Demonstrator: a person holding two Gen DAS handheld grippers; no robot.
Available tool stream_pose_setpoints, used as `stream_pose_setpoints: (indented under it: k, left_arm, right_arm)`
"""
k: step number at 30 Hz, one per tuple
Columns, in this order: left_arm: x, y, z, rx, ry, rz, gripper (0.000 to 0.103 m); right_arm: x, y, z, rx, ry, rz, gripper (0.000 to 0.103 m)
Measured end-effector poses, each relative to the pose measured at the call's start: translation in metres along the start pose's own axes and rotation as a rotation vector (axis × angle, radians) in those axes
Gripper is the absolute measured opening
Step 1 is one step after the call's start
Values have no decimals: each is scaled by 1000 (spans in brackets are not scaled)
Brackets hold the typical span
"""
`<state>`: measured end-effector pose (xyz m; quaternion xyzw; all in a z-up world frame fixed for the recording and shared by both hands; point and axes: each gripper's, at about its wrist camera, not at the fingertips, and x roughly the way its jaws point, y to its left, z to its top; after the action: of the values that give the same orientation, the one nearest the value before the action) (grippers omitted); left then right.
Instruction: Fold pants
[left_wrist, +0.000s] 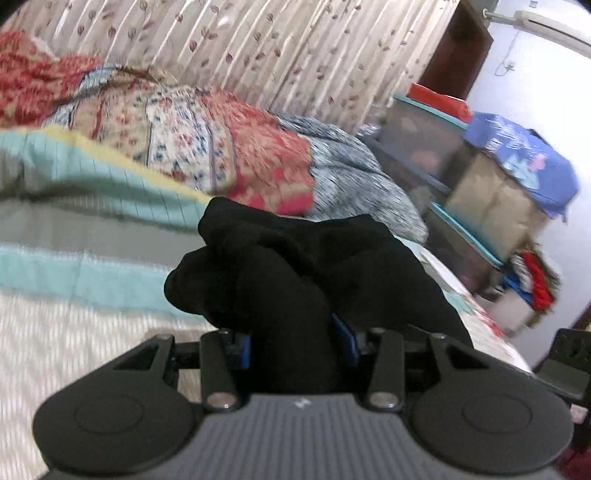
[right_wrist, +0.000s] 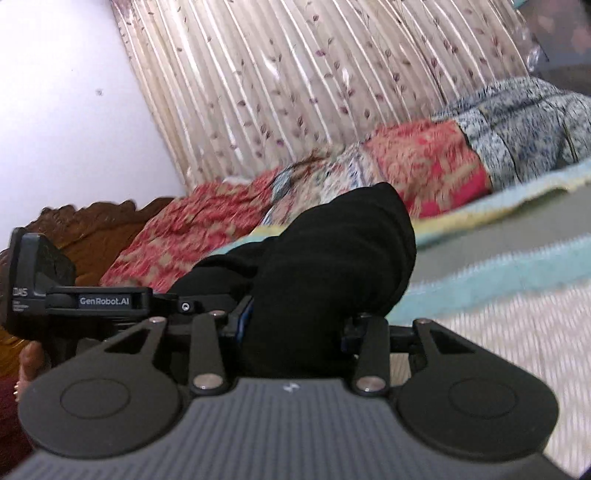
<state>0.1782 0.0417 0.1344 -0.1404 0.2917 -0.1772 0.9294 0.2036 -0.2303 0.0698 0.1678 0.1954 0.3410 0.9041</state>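
The black pants bunch up thickly between the blue pads of my left gripper, which is shut on them and lifted over the bed. In the right wrist view another thick bundle of the same black pants fills my right gripper, shut on it as well. The fingertips of both grippers are buried in the cloth. At the left edge of the right wrist view the left gripper's body shows, with a hand under it.
A bedspread with teal and grey stripes covers the bed. A red floral quilt and a blue-grey blanket lie heaped along the curtain. Stacked bins and boxes stand at the right. A carved wooden headboard is at the left.
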Motion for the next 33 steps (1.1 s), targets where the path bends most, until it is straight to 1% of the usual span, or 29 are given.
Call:
stream_pose_setpoints:
  k: [2, 5, 7, 9, 10, 11, 13, 14, 15, 17, 18, 20, 21, 22, 24, 25, 26, 28, 30, 31, 32, 33]
  left_arm:
    - [31, 16, 10, 4, -1, 40, 40]
    - [81, 41, 11, -25, 25, 84, 40]
    - [109, 58, 6, -45, 54, 110, 40]
    - [133, 73, -1, -65, 97, 140, 40]
    - [143, 78, -8, -71, 117, 162, 40]
    - [147, 79, -14, -64, 115, 188, 40]
    - [147, 79, -22, -43, 108, 211, 54]
    - [146, 78, -23, -42, 114, 223, 58]
    - [144, 75, -24, -42, 125, 240, 61]
    - [137, 65, -25, -32, 139, 285, 61]
    - [132, 59, -25, -24, 141, 314, 61]
    - [115, 44, -28, -2, 141, 367, 62]
    - [105, 37, -32, 1, 141, 385, 64]
    - [94, 30, -35, -1, 140, 391, 65]
    - [70, 14, -47, -7, 147, 388, 67]
    - [59, 6, -54, -6, 153, 393, 69]
    - [48, -3, -63, -1, 161, 406, 72]
    - [25, -20, -82, 25, 177, 432, 79]
    - [4, -35, -98, 55, 186, 463, 82]
    - [-5, -41, -106, 64, 194, 480, 84]
    - [-17, -49, -115, 70, 201, 494, 86]
    - [-25, -55, -121, 72, 204, 499, 90]
  right_arm:
    - [28, -12, -1, -25, 1, -20, 44]
    - [70, -29, -7, -36, 24, -57, 44]
    - [95, -45, -14, -4, 60, -83, 44]
    - [114, -60, -24, 52, 116, -111, 44]
    - [120, -68, -31, 81, 144, -128, 44]
    - [121, -73, -36, 105, 149, -142, 45]
    - [112, -74, -42, 143, 141, -131, 52]
    - [108, -73, -43, 152, 147, -136, 54]
    - [103, -72, -43, 160, 156, -154, 57]
    - [98, -70, -41, 178, 166, -192, 62]
    - [87, -66, -41, 186, 165, -220, 66]
    - [69, -56, -44, 189, 149, -267, 74]
    - [63, -52, -46, 184, 146, -291, 79]
    - [50, -44, -49, 172, 146, -312, 82]
    - [26, -29, -59, 152, 164, -326, 86]
    - [15, -22, -64, 144, 172, -329, 86]
    - [3, -14, -70, 137, 180, -333, 87]
    - [-26, 2, -82, 126, 193, -337, 91]
    - [-49, 18, -91, 119, 203, -340, 94]
    - [-61, 26, -96, 116, 209, -342, 97]
    - [-64, 31, -96, 115, 214, -348, 101]
    - [-74, 39, -100, 112, 218, -361, 103]
